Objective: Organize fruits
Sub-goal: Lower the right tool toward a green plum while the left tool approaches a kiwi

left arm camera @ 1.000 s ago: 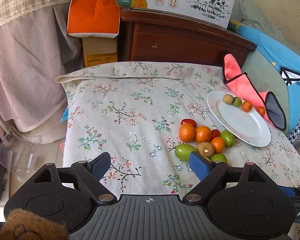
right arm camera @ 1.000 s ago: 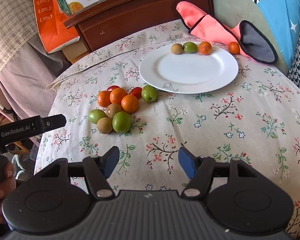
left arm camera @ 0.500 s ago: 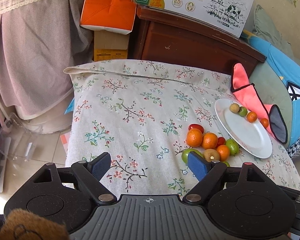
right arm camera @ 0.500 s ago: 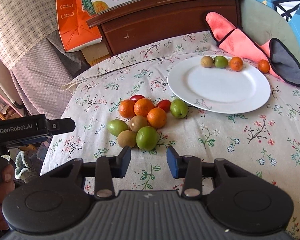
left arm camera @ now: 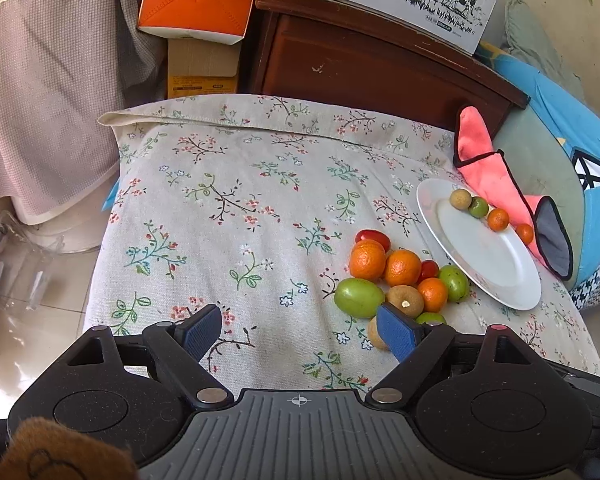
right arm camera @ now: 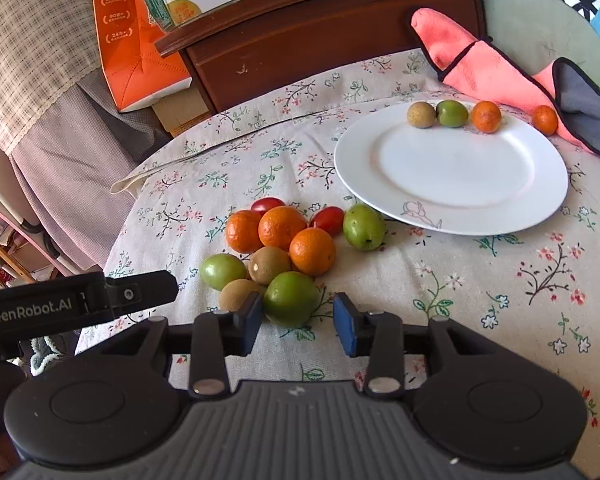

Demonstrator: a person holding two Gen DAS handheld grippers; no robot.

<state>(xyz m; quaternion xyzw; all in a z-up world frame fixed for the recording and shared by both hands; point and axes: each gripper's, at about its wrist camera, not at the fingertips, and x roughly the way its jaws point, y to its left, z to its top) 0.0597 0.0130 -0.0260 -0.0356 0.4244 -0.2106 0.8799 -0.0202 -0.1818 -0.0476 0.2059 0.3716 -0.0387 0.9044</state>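
A pile of fruit [right arm camera: 284, 248] lies on the flowered cloth: oranges, red tomatoes, green fruits and brown kiwis. My right gripper [right arm camera: 298, 322] is narrowed but open. The nearest green fruit [right arm camera: 292, 300] sits at its fingertips, close to the left pad, with a gap to the right pad. A white plate [right arm camera: 452, 168] lies beyond, with a brown fruit [right arm camera: 421, 115], a green fruit [right arm camera: 452, 113] and an orange [right arm camera: 486, 117] on its far rim. My left gripper [left arm camera: 300, 334] is wide open over bare cloth. Its right finger [left arm camera: 396, 336] hides part of the pile [left arm camera: 400, 272].
A small orange [right arm camera: 545, 120] lies off the plate against a pink cloth [right arm camera: 480, 68]. A dark wooden cabinet [right arm camera: 332, 32] with a milk carton stands behind the table. The left gripper's body [right arm camera: 80, 300] juts in left of the pile. The table edge [left arm camera: 100, 240] drops to the floor.
My right gripper's jaws have narrowed and it has moved in toward the pile, so the nearest green fruit now sits at its fingertips. The left gripper has drifted slightly and stays open.
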